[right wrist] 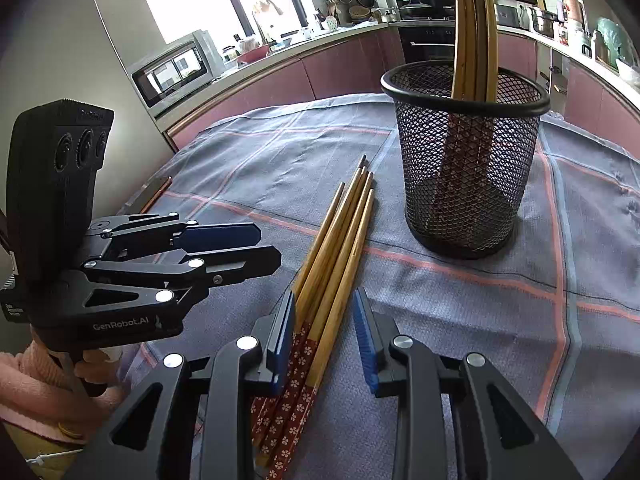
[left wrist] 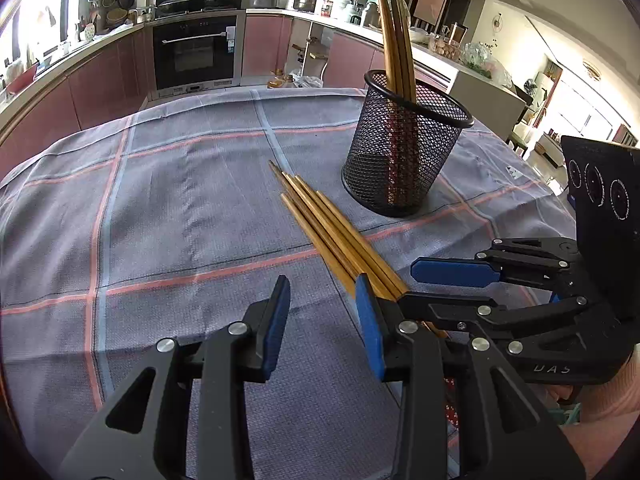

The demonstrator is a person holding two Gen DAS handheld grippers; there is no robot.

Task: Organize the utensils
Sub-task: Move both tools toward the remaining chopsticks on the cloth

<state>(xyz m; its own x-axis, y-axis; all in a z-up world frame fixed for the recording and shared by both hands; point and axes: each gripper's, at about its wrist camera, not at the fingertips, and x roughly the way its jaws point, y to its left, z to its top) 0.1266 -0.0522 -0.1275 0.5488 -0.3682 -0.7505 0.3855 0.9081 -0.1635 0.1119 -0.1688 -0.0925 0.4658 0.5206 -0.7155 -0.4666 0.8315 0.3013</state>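
A bundle of loose wooden chopsticks with red flower-patterned handles (right wrist: 332,264) lies flat on the tabletop, which is covered by a grey cloth crossed with pink and pale blue stripes (left wrist: 160,200). The pointed tips fan slightly toward the far side, and the patterned handle ends lie nearest the right wrist camera. Just beyond the tips, near but not touching, stands a round black wire-mesh holder (right wrist: 468,160), upright on the cloth, with several more wooden chopsticks (right wrist: 474,32) standing inside it, their patterned ends down and their narrow ends leaning out above the rim. The right gripper (right wrist: 325,334) sits low over the handle ends of the loose bundle, its jaws spread with blue pads on either side; the left pad is just beside the bundle, the right pad stands apart from it, and nothing is pinched. The left gripper (left wrist: 322,322) hovers beside the bundle from the other side, its jaws also spread and holding nothing, with bare cloth between the blue pads. In the left wrist view the same loose chopsticks (left wrist: 336,236) run diagonally from the mesh holder (left wrist: 404,148) toward the right gripper (left wrist: 436,286), whose black body crosses their near ends.
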